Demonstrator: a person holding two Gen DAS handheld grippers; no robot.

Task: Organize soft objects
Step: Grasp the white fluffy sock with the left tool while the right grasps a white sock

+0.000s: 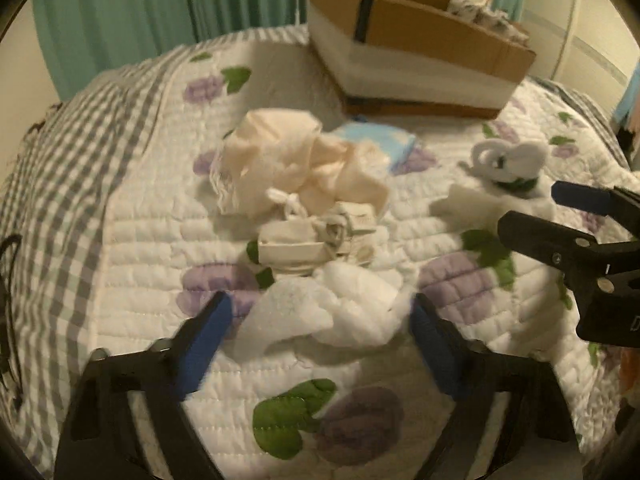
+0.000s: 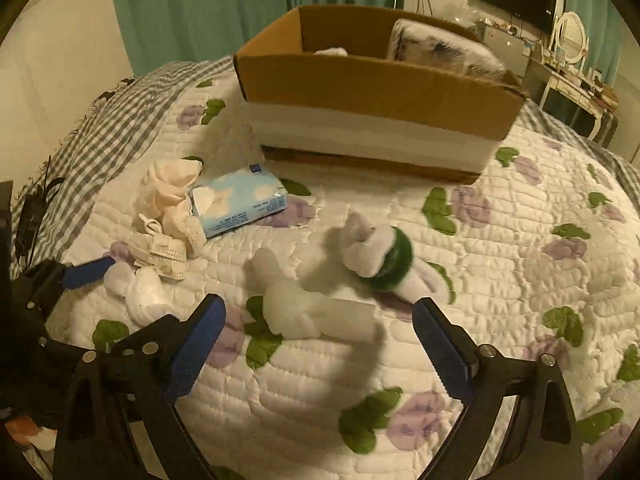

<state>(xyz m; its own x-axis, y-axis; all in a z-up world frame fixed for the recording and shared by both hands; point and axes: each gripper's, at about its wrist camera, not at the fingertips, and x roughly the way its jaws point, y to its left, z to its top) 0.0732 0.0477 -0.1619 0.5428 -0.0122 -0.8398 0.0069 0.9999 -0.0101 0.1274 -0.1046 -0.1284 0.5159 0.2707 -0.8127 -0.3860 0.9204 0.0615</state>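
White socks (image 1: pixel 332 308): bunched on the quilt (image 1: pixel 132 248), sitting between the spread jaws of the left gripper (image 1: pixel 320 344).
Plush toy (image 2: pixel 320 312): between the right gripper (image 2: pixel 320 348), also wide open.
Nearby: cream cloth (image 1: pixel 288 160), tissue pack (image 2: pixel 240 200), folded masks (image 1: pixel 316 240).
Cardboard box (image 2: pixel 380 92): far edge of the bed.

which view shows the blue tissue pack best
The right wrist view: the blue tissue pack lies whole and unobstructed on the quilt beside the cream cloth. In the left wrist view only its far edge peeks out behind that cloth.
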